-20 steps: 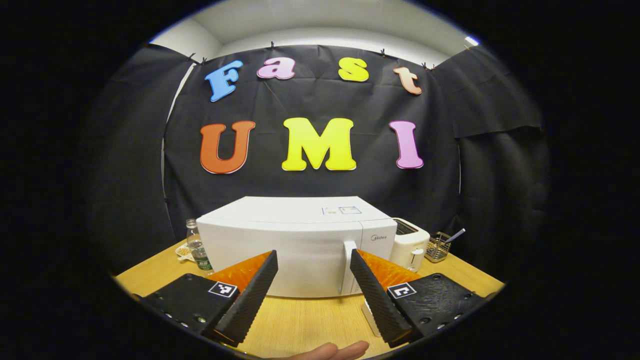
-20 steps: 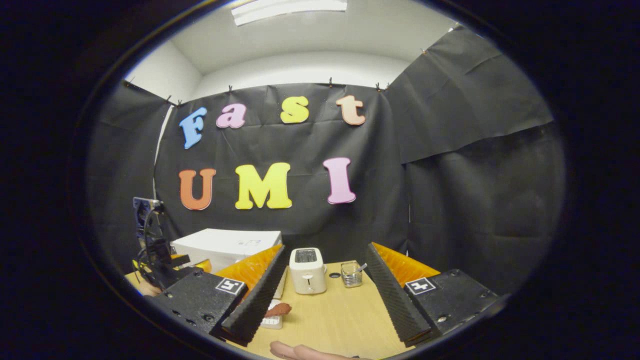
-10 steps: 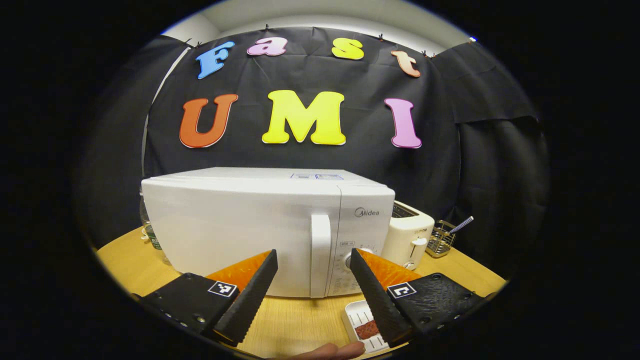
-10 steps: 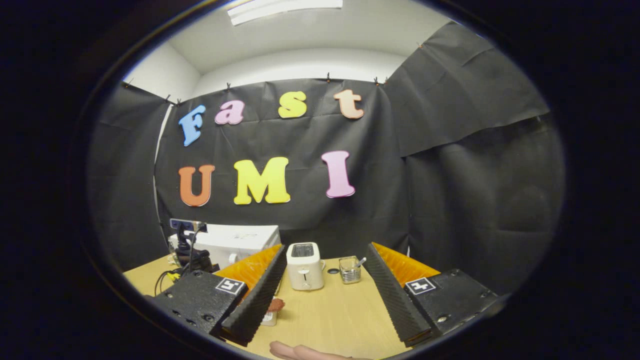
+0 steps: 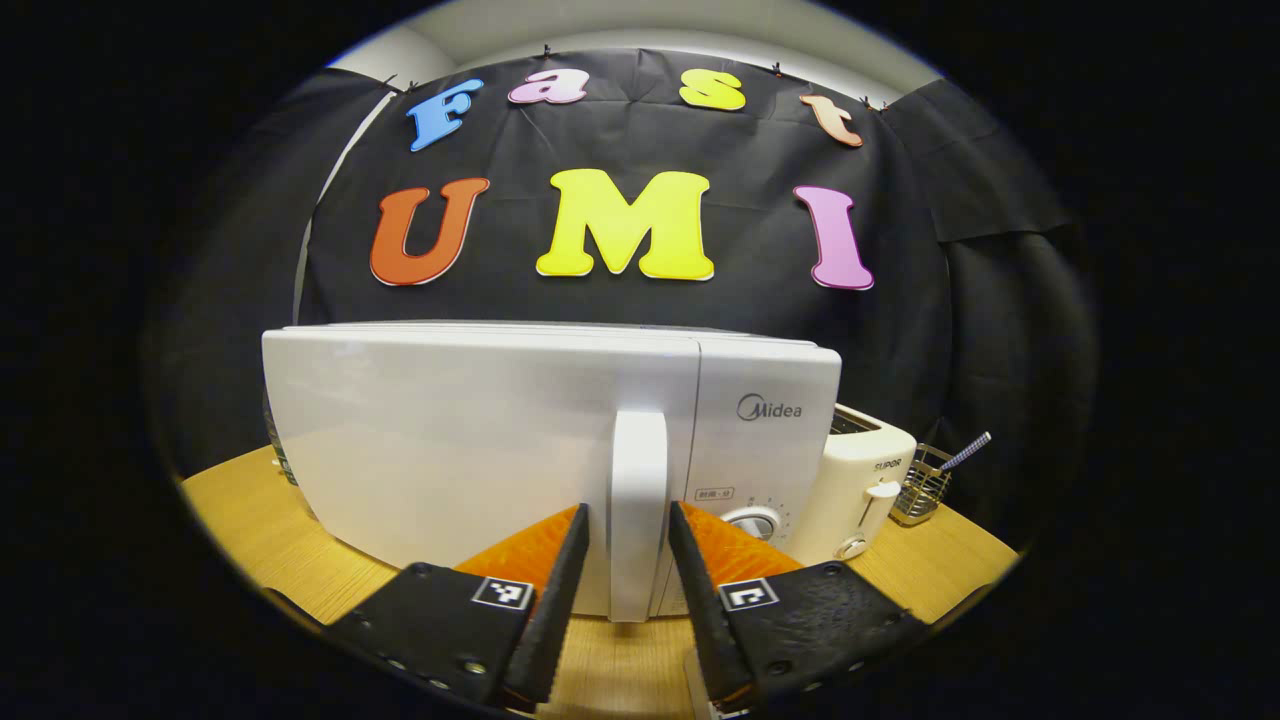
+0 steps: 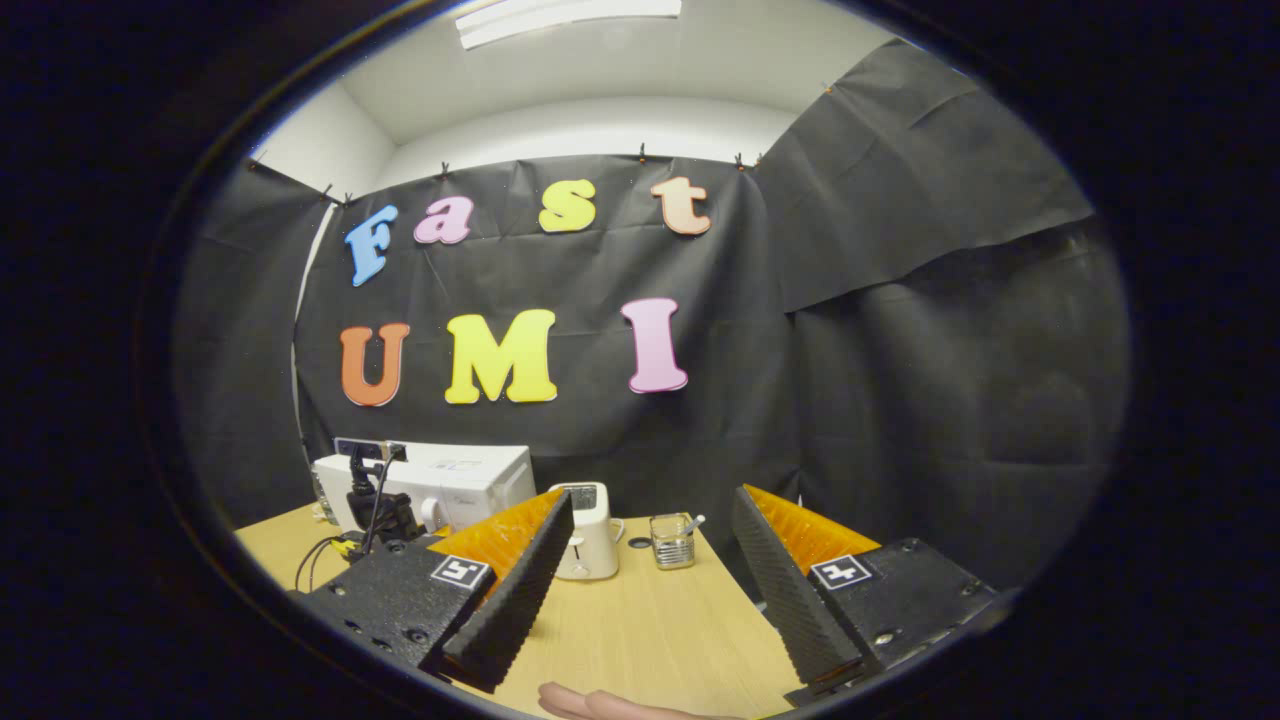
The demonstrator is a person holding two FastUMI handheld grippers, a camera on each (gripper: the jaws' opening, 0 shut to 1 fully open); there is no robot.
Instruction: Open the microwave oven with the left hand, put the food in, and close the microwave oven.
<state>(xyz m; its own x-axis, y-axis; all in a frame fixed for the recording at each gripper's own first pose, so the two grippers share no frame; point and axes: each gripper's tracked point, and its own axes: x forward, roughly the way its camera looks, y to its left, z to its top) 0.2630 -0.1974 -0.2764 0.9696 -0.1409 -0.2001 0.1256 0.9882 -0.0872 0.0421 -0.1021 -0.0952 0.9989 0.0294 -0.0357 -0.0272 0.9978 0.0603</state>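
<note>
Closing in over the last second, the left gripper point(image 5: 628, 545) now straddles the handle point(image 5: 638, 510) of the shut microwave point(image 5: 450, 440), fingers narrowed but maybe not gripping; the right gripper point(image 6: 645, 560) hangs spread over the table point(image 6: 640, 630); food unseen.

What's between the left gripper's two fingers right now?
In the left gripper view, the microwave's upright door handle stands between the left gripper's fingers, with a narrow gap either side.
</note>
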